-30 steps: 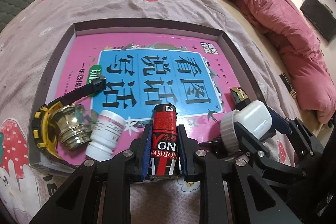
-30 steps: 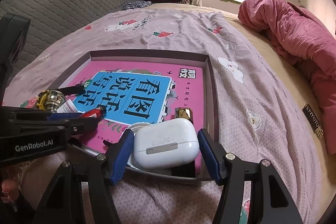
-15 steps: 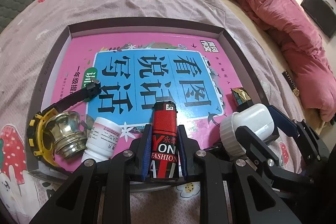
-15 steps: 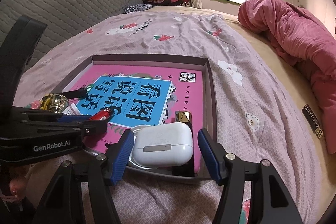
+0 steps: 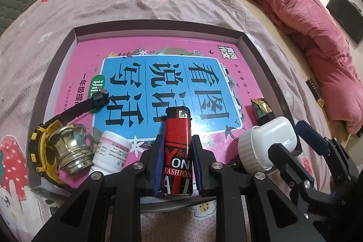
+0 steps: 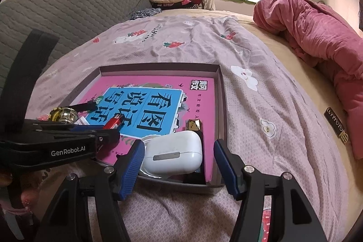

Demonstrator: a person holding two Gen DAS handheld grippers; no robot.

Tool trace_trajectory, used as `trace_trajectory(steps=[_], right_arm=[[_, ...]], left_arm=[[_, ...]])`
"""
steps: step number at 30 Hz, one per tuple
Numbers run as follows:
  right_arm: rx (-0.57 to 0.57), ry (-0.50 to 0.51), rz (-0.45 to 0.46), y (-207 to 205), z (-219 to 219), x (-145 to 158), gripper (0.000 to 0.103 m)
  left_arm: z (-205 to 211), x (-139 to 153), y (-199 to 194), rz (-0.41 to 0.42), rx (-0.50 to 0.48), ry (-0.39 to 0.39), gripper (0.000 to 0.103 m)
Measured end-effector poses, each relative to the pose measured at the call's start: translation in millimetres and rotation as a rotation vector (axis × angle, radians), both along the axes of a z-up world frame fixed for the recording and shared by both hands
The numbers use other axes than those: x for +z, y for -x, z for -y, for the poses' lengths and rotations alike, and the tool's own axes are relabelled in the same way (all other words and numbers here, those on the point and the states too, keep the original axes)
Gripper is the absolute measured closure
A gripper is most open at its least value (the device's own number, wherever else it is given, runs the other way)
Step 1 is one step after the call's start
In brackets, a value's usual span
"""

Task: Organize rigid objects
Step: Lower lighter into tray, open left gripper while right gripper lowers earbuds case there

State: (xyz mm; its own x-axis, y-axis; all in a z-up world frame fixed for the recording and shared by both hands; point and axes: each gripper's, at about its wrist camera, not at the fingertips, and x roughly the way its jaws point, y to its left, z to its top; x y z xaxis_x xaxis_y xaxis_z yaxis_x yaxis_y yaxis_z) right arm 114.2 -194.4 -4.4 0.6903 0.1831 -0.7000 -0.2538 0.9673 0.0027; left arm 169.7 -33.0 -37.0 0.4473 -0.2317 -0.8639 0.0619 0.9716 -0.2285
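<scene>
A red lighter (image 5: pixel 178 140) stands tilted over the near edge of a dark shallow tray (image 5: pixel 158 25), with my left gripper (image 5: pixel 177 137) shut on its lower half. The tray holds a pink and blue book (image 5: pixel 158 74). At the tray's near right corner a white earbuds case (image 6: pixel 173 153) rests on a white round lid (image 5: pixel 249 151). My right gripper (image 6: pixel 179 143) is open around the case: its left pad is close to the case and the right pad stands clear. The left gripper (image 6: pixel 111 135) and the lighter (image 6: pixel 114 123) show at the left of the right wrist view.
In the tray's near left corner lie a yellow and black watch (image 5: pixel 38 151), a brass knob (image 5: pixel 70 151) and a white pill bottle (image 5: pixel 111 155). A gold and black block (image 5: pixel 262 108) stands behind the case. The tray sits on a bed; a pink quilt (image 6: pixel 317 37) is heaped at right.
The right gripper has drawn back slightly from the white case, which now sits farther from its pads. The left gripper holds the lighter as before.
</scene>
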Motion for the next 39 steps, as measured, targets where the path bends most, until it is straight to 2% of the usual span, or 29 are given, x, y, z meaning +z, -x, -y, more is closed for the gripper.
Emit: trace_trajectory(steps=[9,35,39], right_arm=[[-0.002,-0.003,0.002,2,2,1,0.040],[-0.007,-0.017,-0.014,-2,-1,-1,0.040],[-0.004,-0.020,-0.014,-4,-2,0,0.040]], left_arm=[[-8,-1,3,-0.010,0.012,0.029,0.079],[-9,0,0,-0.017,0.014,0.020,0.078],[-11,0,-1,-0.017,0.027,0.014,0.074]])
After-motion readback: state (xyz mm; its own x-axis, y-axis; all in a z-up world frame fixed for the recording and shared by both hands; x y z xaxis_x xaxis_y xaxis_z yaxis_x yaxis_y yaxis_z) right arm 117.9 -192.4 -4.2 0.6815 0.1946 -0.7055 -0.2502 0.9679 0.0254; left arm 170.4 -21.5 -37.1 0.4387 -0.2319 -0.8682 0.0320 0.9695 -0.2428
